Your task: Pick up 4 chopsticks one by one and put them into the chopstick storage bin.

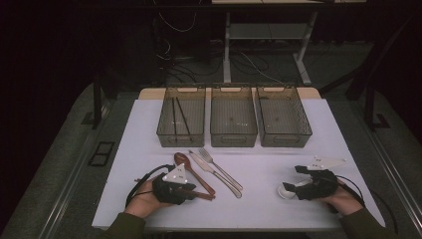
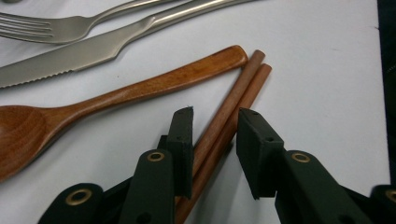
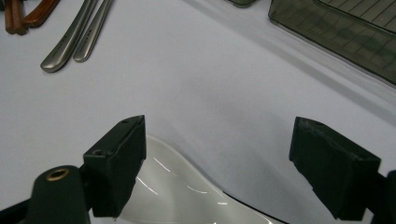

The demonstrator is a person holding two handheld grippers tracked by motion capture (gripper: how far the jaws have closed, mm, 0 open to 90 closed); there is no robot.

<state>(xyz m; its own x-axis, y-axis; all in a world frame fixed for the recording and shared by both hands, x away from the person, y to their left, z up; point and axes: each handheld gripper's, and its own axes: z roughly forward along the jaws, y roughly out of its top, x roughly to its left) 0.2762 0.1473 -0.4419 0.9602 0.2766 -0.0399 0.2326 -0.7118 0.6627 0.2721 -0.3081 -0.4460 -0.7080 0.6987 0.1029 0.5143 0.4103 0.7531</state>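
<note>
High view looks down across the bench point(image 1: 259, 199); both tool cameras sit close, sharing the fork point(image 2: 70, 25) and knife point(image 2: 93, 49).

Pair of brown wooden chopsticks point(image 2: 224, 126), lying flat and side by side on the white tabletop, tips just beside the wooden spoon's handle end. Glossy white ceramic spoon point(image 3: 182, 196), resting flat, well apart to the right.

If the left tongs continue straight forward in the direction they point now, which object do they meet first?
The left tongs already straddle the brown chopsticks, jaws open. Straight on they would run along the pair; the wooden spoon's handle end lies just beside that line.
</note>
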